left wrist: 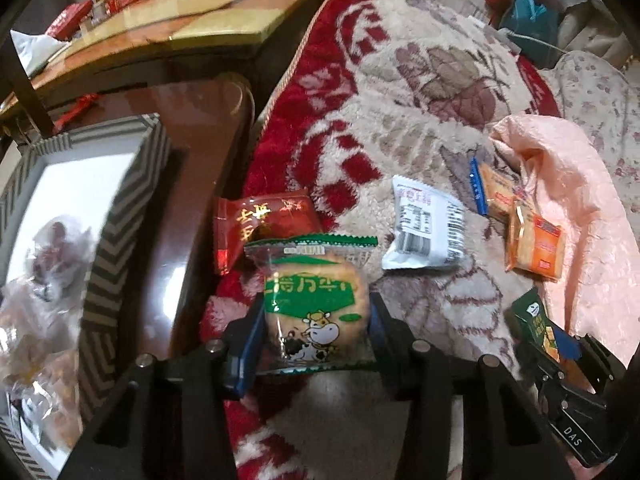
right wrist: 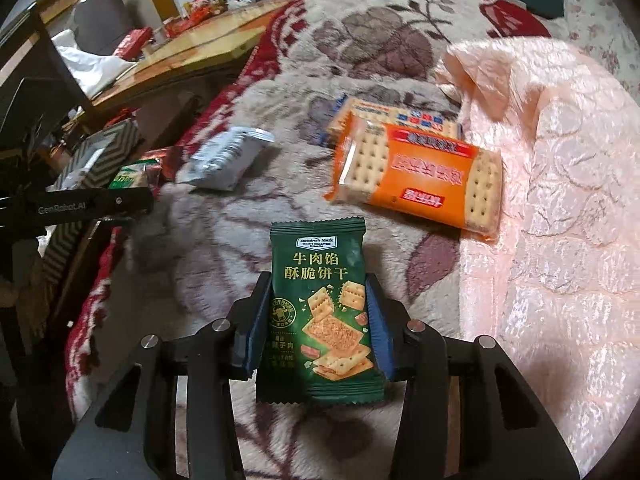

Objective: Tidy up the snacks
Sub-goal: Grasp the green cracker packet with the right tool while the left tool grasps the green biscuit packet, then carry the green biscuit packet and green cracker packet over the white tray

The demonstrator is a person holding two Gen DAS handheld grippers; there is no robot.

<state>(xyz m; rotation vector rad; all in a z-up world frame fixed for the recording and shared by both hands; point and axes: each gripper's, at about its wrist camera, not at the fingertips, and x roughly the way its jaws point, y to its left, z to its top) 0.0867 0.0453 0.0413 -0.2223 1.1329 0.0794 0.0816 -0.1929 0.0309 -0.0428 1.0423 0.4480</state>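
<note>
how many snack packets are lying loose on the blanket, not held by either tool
4: a red foil packet by the blanket's left edge, a white foil packet mid-blanket, and two orange cracker packs overlapping by the pink quilt. Others may be hidden.

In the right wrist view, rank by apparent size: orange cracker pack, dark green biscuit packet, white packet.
1. Orange cracker pack.
2. Dark green biscuit packet, looks nearly as large, but it sits nearest the camera, so this is unsure.
3. White packet, clearly smallest.

Six snack packets (left wrist: 424, 232), two tongs (left wrist: 316, 320), one box (left wrist: 120, 184).
</note>
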